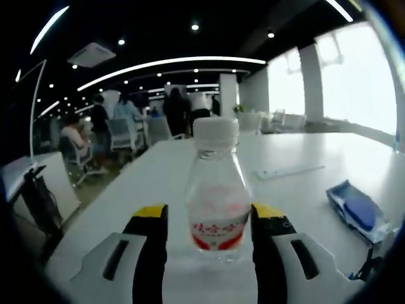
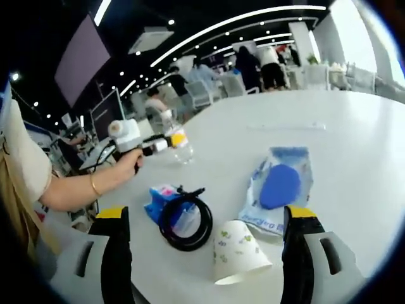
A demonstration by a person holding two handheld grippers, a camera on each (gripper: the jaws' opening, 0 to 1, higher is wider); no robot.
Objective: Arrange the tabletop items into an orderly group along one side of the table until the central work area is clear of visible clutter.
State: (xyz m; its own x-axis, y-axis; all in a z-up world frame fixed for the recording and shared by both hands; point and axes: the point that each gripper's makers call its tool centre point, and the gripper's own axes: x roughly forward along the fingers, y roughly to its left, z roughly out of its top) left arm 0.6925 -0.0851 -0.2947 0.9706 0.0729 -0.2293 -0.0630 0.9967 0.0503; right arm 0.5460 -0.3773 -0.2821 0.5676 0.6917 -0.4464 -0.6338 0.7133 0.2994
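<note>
My left gripper [image 1: 205, 231] brackets the water bottle [image 1: 215, 190] at 12 o'clock, jaws flanking it; grip not confirmed. Bottle: clear, white cap, red label, upright near the table's [image 1: 329, 158] edge. My right gripper [image 2: 205, 244] hangs open over the paper cup [image 2: 237, 252], cable coil [image 2: 185, 218] and blue pouch [image 2: 278, 187], uncollected. Most work remains, I judge.

Strong daylight is admitted through the large windows [image 1: 354, 82], which are blown out to plain white, and the pale counter [image 1: 329, 158] is washed in a soft glare, while the ceiling is left dark apart from long curved light strips [image 1: 171, 63] and small spot lamps. Straight lines are bent by heavy fisheye distortion toward the edges of both views. The bottle [image 1: 216, 190] in the left gripper view is rendered softly, its label smeared, and the distant people [image 2: 253, 63] are blurred.
</note>
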